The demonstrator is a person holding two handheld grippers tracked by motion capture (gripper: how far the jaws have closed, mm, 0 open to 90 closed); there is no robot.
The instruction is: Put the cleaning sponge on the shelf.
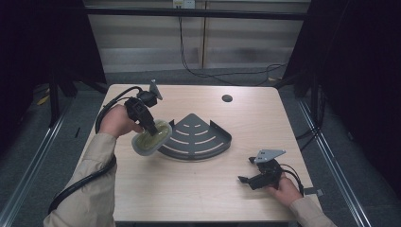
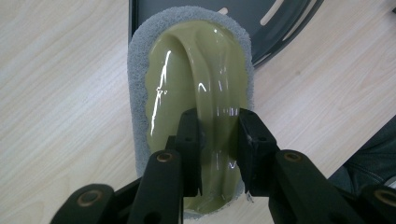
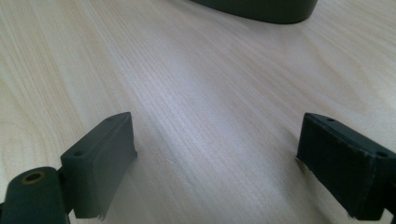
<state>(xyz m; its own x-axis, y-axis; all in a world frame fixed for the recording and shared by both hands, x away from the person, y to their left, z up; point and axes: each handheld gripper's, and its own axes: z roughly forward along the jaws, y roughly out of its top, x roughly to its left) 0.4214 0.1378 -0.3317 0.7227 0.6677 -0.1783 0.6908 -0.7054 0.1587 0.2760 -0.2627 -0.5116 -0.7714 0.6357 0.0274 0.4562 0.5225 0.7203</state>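
Between left gripper (image 2: 218, 140) fingers, its own view reveals the scrubber's (image 2: 191, 65) olive handle ridge.

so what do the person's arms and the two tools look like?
Both sleeves are beige, long, reaching the wrists. The left tool and right tool are black, each with two blocky flat-faced jaws on linked arms with brass-coloured pivot holes. Each carries a grey three-cornered plate and trails a black cable.

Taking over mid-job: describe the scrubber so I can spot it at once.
On the wooden table, find the dark fan-shaped rack at the centre. At its left edge the left gripper is shut on the scrubber: an oval grey pad with a glossy olive-green handle, the only green thing there.
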